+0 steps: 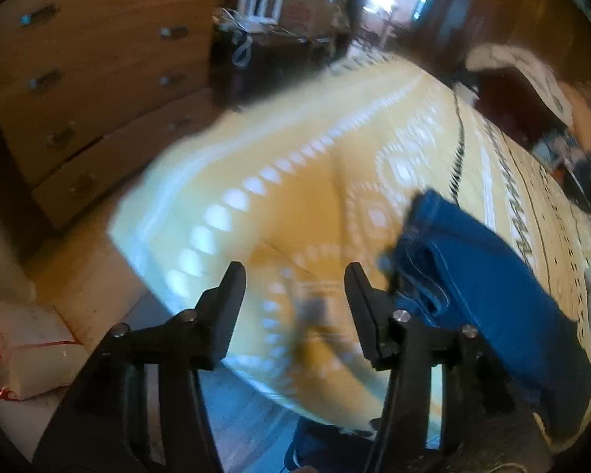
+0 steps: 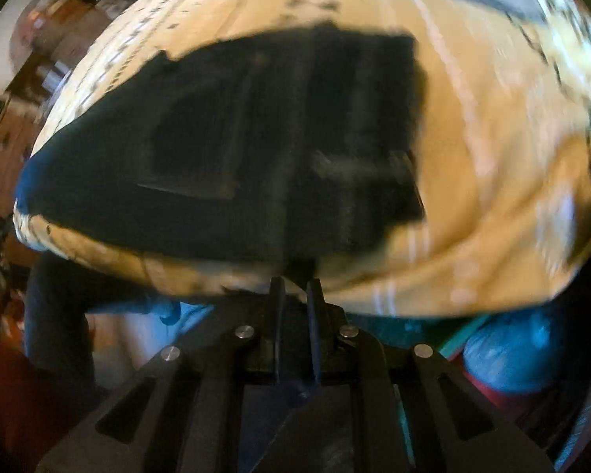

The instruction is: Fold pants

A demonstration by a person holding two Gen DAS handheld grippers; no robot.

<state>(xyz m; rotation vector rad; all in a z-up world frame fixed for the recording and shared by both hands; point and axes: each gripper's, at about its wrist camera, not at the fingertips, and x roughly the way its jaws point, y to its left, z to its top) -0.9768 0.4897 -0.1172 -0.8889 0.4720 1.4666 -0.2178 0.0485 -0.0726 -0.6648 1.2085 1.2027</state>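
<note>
The blue denim pants (image 1: 480, 268) lie on a yellow patterned bedspread (image 1: 295, 181), at the right of the left wrist view. My left gripper (image 1: 295, 276) is open and empty above the bed, its right finger just left of the pants' edge. In the right wrist view the pants (image 2: 256, 138) look dark and spread over the bed, with a back pocket showing. My right gripper (image 2: 295, 285) is shut on the near edge of the pants at the bed's edge. Both views are blurred.
A wooden chest of drawers (image 1: 98, 71) stands left of the bed. A white sack (image 1: 27, 351) lies on the floor at lower left. A cluttered dark table (image 1: 279, 27) stands beyond the bed. Blue bags (image 2: 512, 354) sit under the bed's edge.
</note>
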